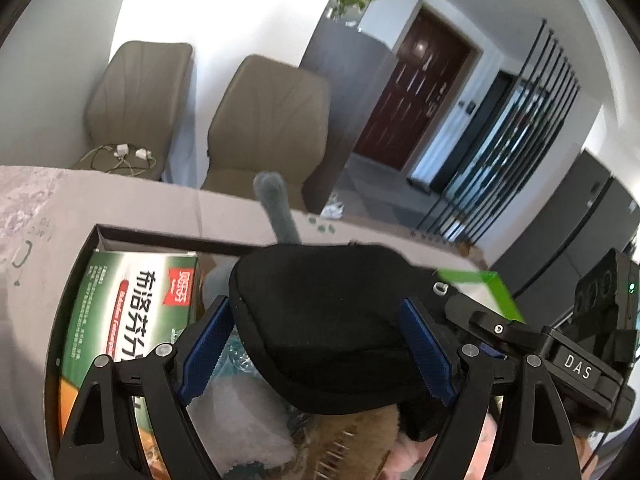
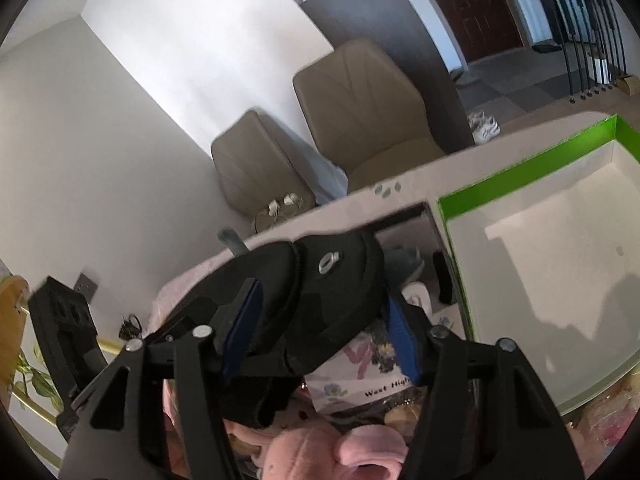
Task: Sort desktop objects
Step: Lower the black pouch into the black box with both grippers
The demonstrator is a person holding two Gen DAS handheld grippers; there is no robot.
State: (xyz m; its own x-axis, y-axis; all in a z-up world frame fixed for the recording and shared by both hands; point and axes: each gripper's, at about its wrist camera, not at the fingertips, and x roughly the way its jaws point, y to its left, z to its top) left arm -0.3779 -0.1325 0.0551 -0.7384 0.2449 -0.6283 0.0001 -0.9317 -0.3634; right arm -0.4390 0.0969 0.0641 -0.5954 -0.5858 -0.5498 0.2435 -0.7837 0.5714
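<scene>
Claws of both hands are clamped on one black zip case. Left wrist view: the left claw (image 1: 316,344), tilted downward, is clenched on the black zip case (image 1: 332,320), held above a dark box (image 1: 96,236) on the table (image 1: 132,200). Right wrist view: the right claw (image 2: 320,332), also angled down, grasps the case by its near end, left of a green-rimmed tray (image 2: 520,172).

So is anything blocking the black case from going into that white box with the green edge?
Nothing visible blocks it. Both tongs, left and right, hold the black case above the cluttered dark box. The green-edged box sits right beside it, open, with a bare white floor in view.
</scene>
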